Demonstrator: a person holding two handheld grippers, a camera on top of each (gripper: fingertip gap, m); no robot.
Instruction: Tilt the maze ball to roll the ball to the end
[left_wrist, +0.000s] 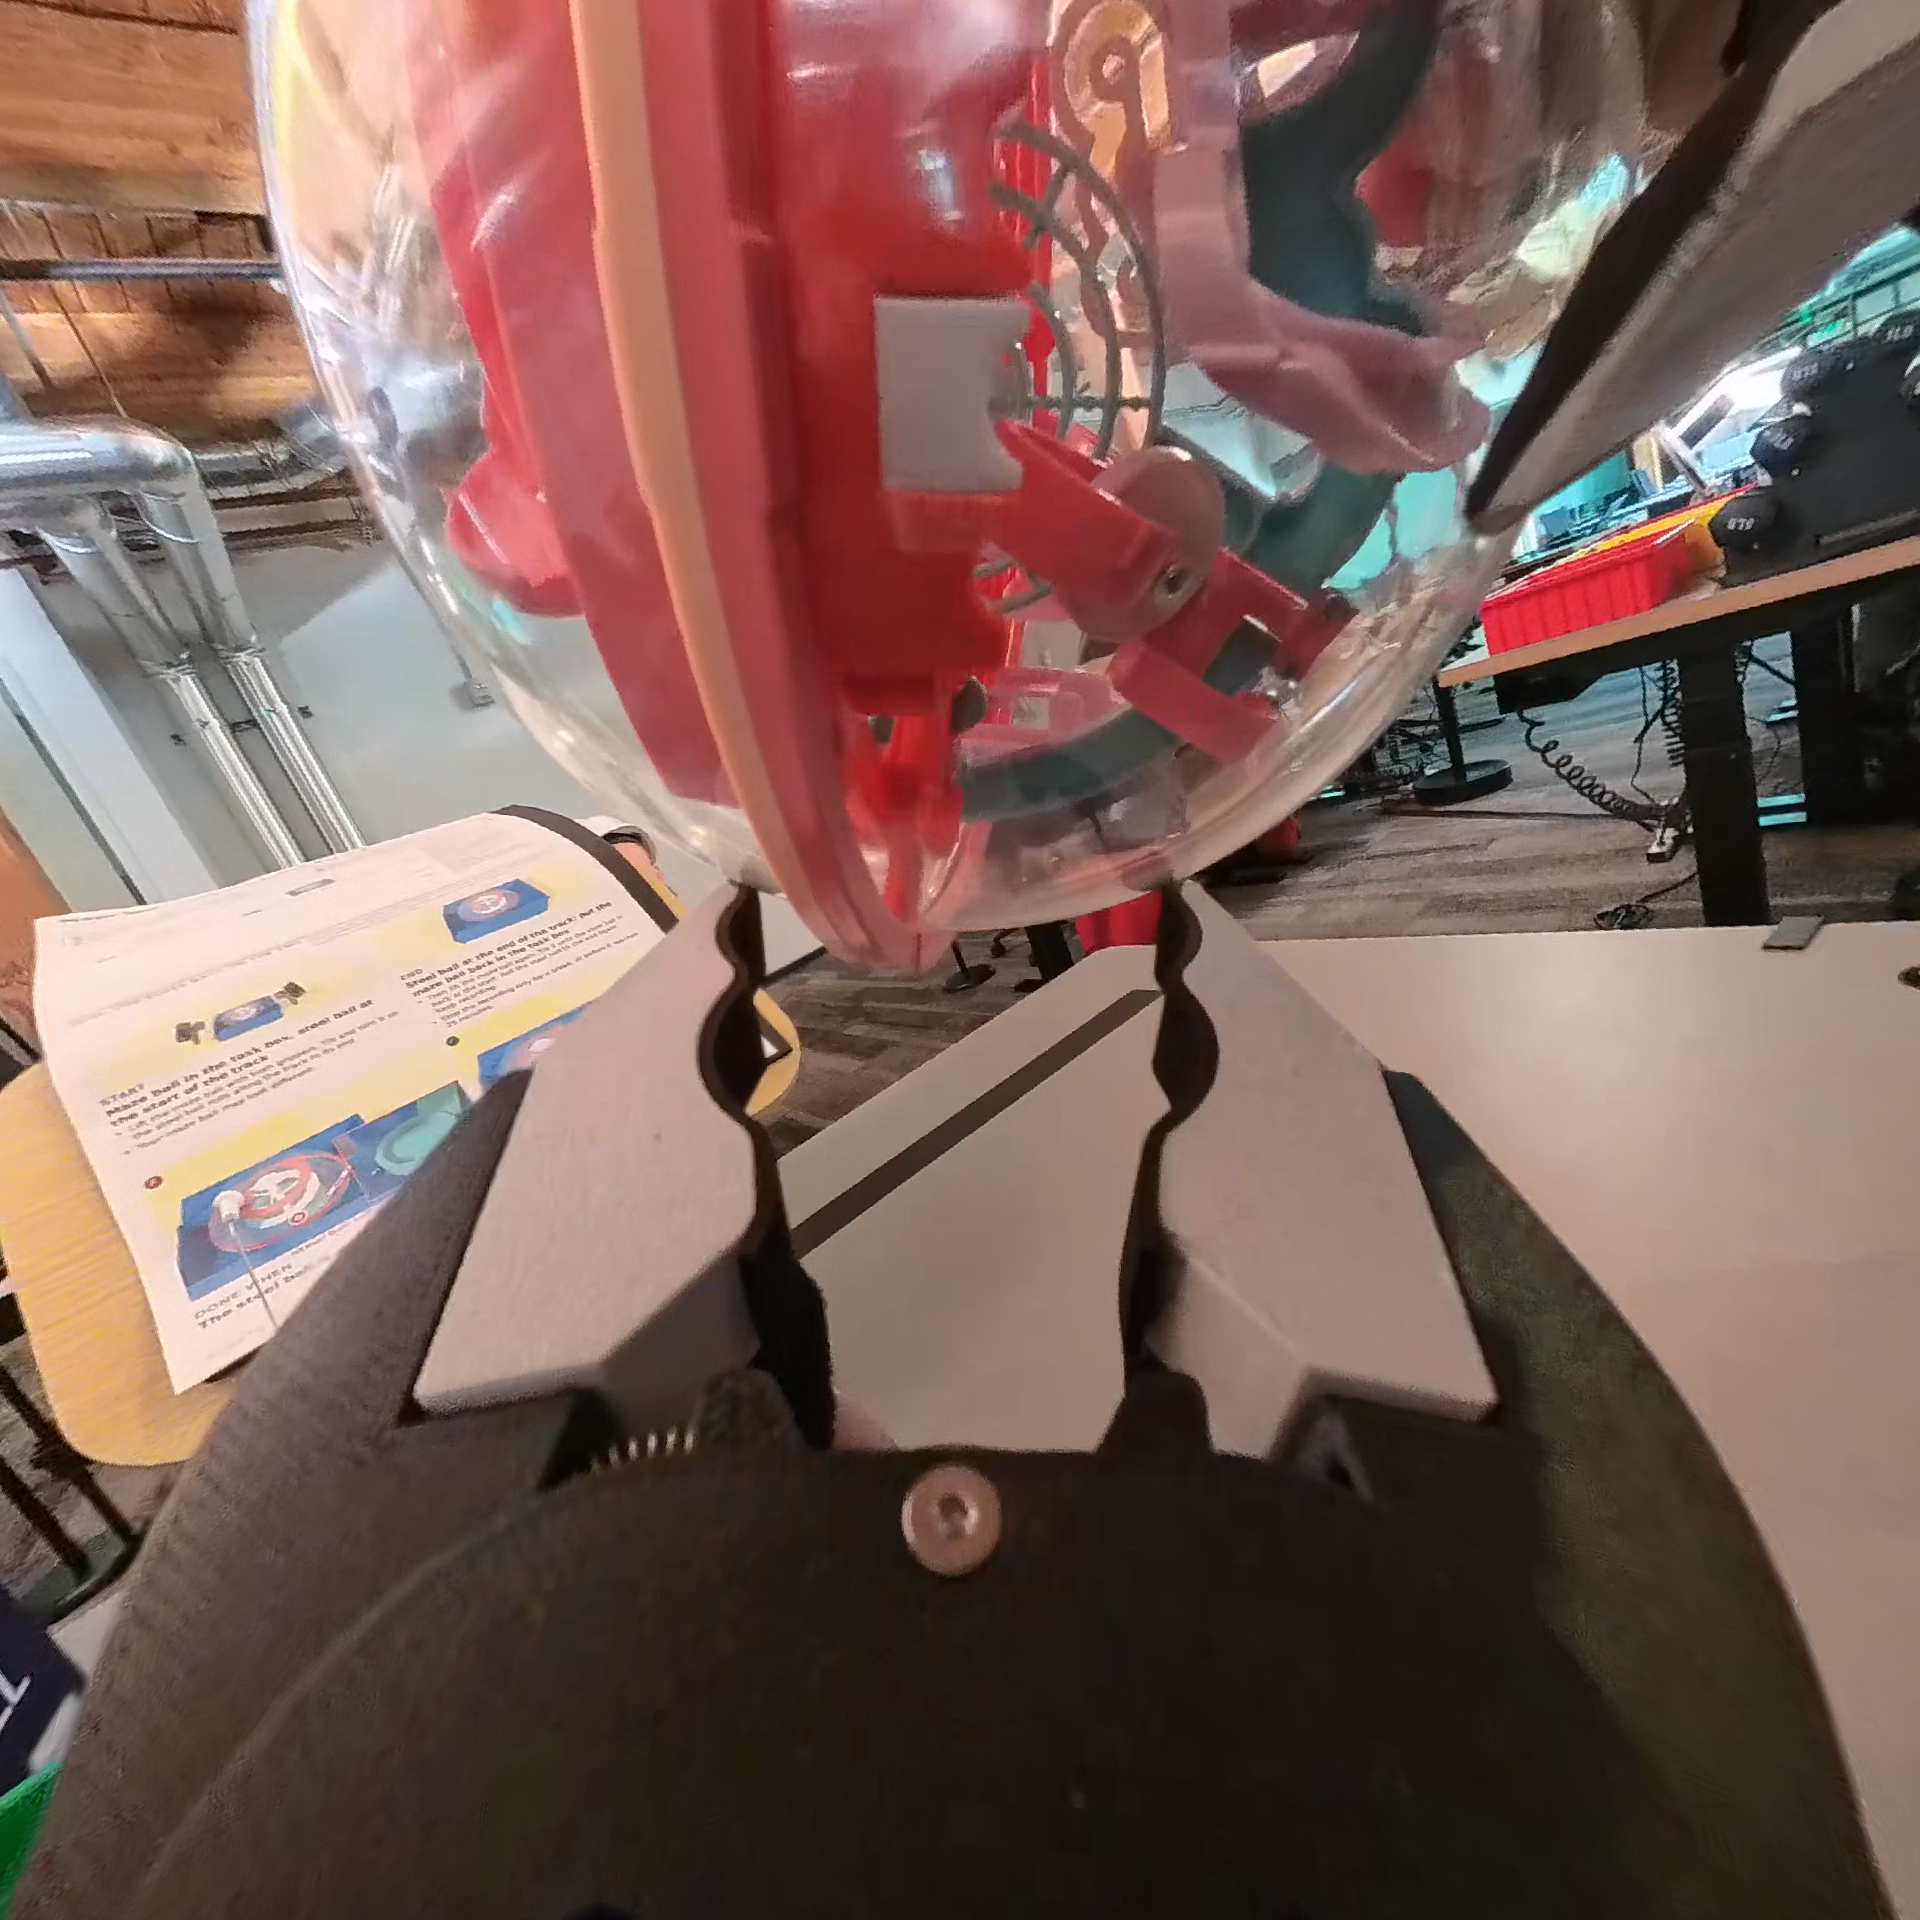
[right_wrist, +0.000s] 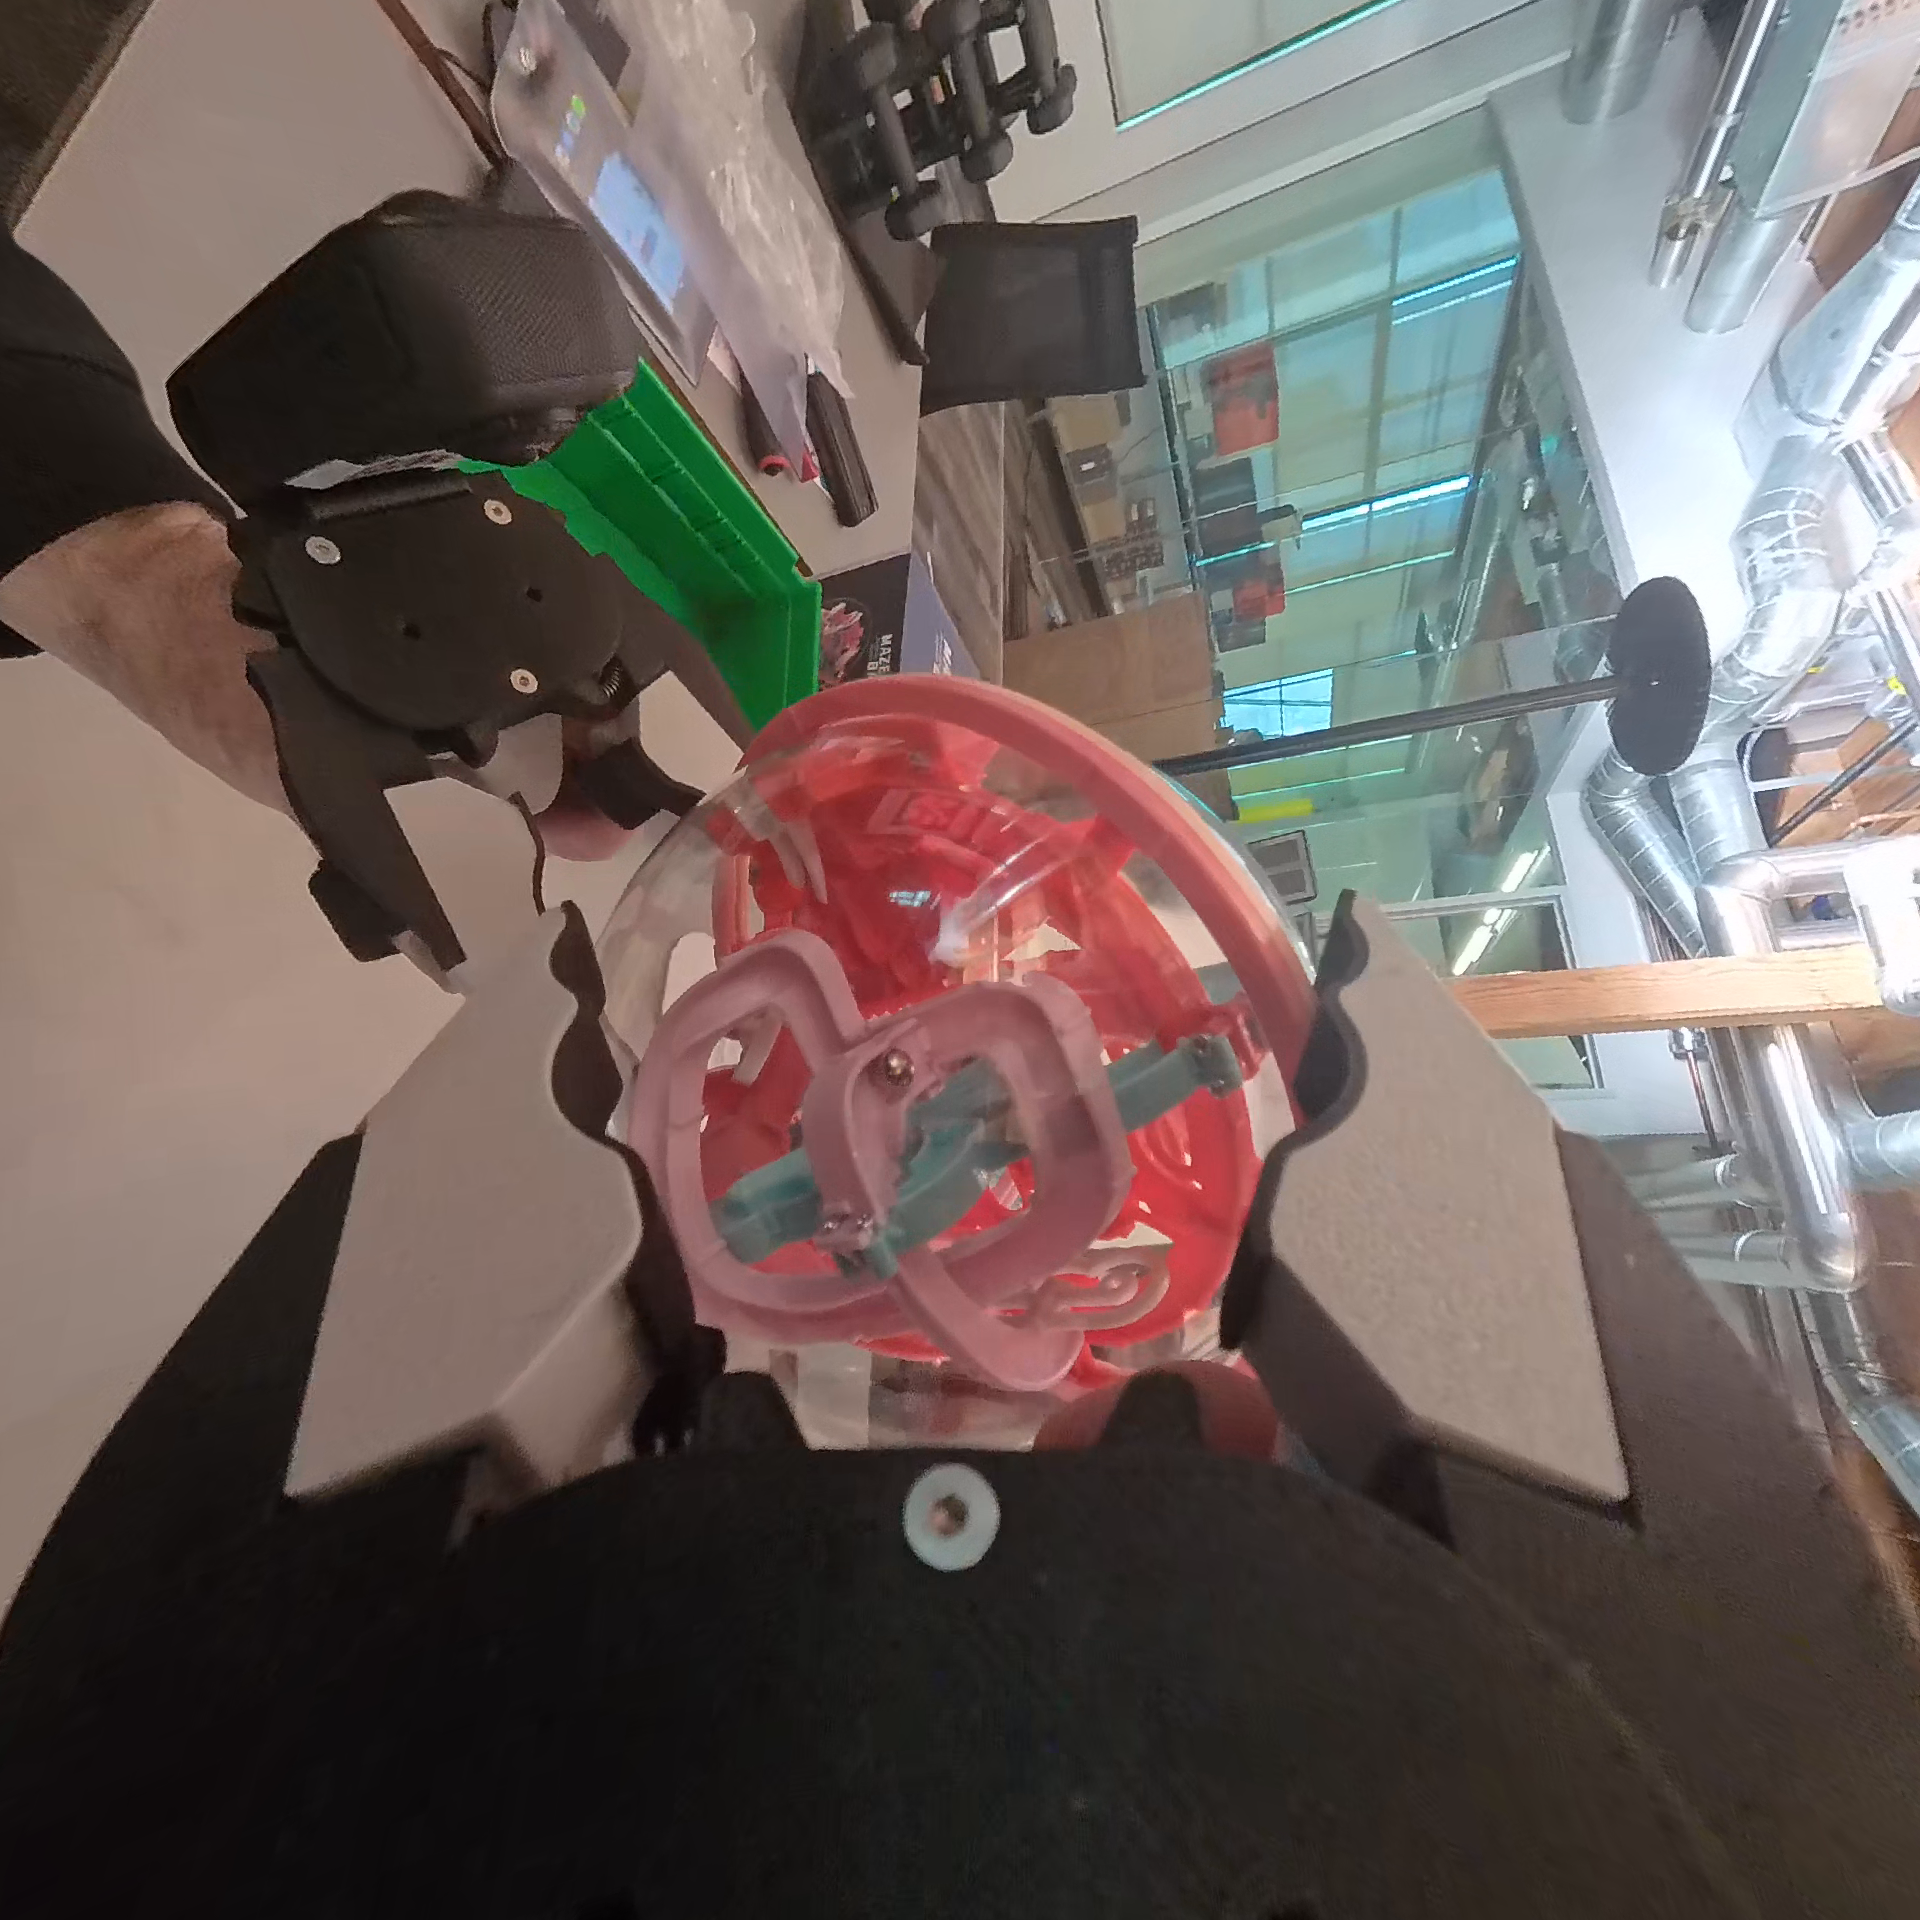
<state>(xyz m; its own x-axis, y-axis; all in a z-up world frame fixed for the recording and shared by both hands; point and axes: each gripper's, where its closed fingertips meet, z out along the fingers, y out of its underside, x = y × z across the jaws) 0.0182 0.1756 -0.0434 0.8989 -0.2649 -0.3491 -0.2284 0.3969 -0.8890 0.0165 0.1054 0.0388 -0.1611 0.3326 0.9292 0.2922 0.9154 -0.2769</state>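
The right gripper's 2 fingers stand wide and press on both sides of the clear maze ball, which is held up in the air. The left gripper's 2 fingertips touch the ball's lower curve from below, apart, not clamping. A small steel ball sits on the pink track.

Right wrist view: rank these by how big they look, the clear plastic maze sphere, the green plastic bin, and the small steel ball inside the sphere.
1. Clear plastic maze sphere, though nearness to the camera enlarges it.
2. Green plastic bin, partly hidden and farther off.
3. Small steel ball, plainly smallest.
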